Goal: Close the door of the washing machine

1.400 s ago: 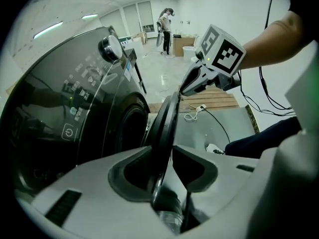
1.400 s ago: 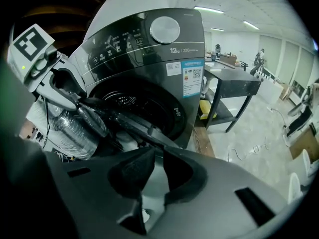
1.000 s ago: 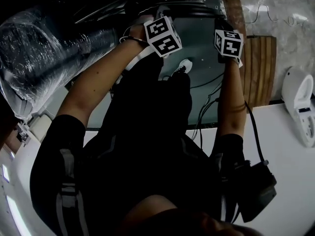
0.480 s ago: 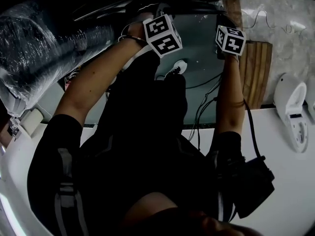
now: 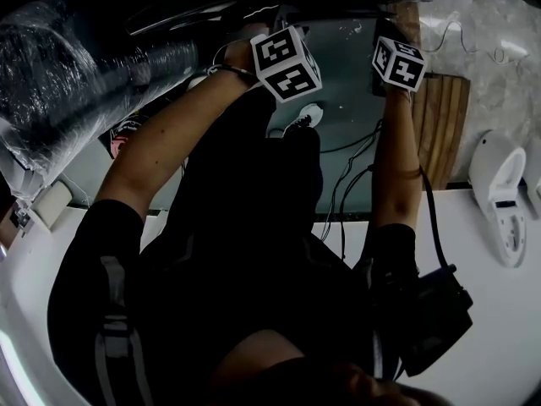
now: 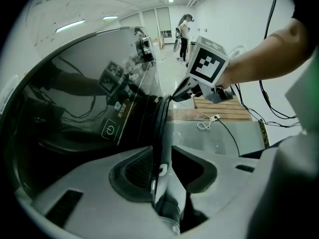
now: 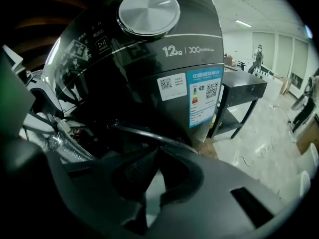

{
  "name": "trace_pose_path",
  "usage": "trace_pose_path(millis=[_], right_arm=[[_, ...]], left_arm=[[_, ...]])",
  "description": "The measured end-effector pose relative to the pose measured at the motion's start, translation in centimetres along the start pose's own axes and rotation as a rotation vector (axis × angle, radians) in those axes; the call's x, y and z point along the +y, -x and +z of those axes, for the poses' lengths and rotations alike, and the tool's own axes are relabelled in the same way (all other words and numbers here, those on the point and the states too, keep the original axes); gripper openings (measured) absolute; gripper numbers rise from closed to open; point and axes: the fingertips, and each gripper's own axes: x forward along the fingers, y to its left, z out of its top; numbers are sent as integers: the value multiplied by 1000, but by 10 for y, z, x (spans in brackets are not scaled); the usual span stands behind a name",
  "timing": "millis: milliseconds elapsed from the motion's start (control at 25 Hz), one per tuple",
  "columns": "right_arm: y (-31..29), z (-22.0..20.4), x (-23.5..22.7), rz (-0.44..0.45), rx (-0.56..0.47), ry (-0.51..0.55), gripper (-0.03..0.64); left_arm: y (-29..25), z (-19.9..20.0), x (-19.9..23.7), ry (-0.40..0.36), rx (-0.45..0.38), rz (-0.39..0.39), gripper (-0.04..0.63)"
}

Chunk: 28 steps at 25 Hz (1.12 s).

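**Left gripper view.** The left gripper (image 6: 163,147) holds its jaws wide apart, astride the thin dark edge of the door (image 6: 160,118). The edge lies against the left-hand jaw, and a gap shows at the other jaw, so nothing is clamped. Left of the jaws, a glossy black face carries a power symbol (image 6: 109,129) and small print too fine to read. Right of the jaws is open grey floor (image 6: 214,143) with a white cable (image 6: 208,122) on it. A wooden pallet (image 6: 224,108) lies beyond.

**Right gripper view.** The right gripper (image 7: 158,151) has just been closing its jaws — the tips now meet with nothing between them, just below the door's curved rim. Above the jaws stands the washing machine (image 7: 164,83). It bears a silver dial (image 7: 148,11), a play/pause symbol (image 7: 102,45), the marking "12kg" (image 7: 172,50) and a blue label (image 7: 204,101) with QR codes. Right of the jaws is a black bench (image 7: 241,91), then open floor.

**Head view.** The two marker cubes (image 5: 287,62) sit side by side but apart — both at the machine's dark edge, above the grey floor.
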Motion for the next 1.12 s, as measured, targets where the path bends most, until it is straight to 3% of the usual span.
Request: trace_pose_path(millis=[360, 960, 1120], right_arm=[[-2, 3, 1, 83, -19, -42, 6], [-9, 10, -2, 147, -182, -119, 6], [-7, 10, -3, 120, -171, -59, 6]], left_arm=[[1, 2, 5, 49, -24, 10, 118], [-2, 4, 14, 85, -43, 78, 95], [-2, 5, 14, 111, -68, 86, 95]])
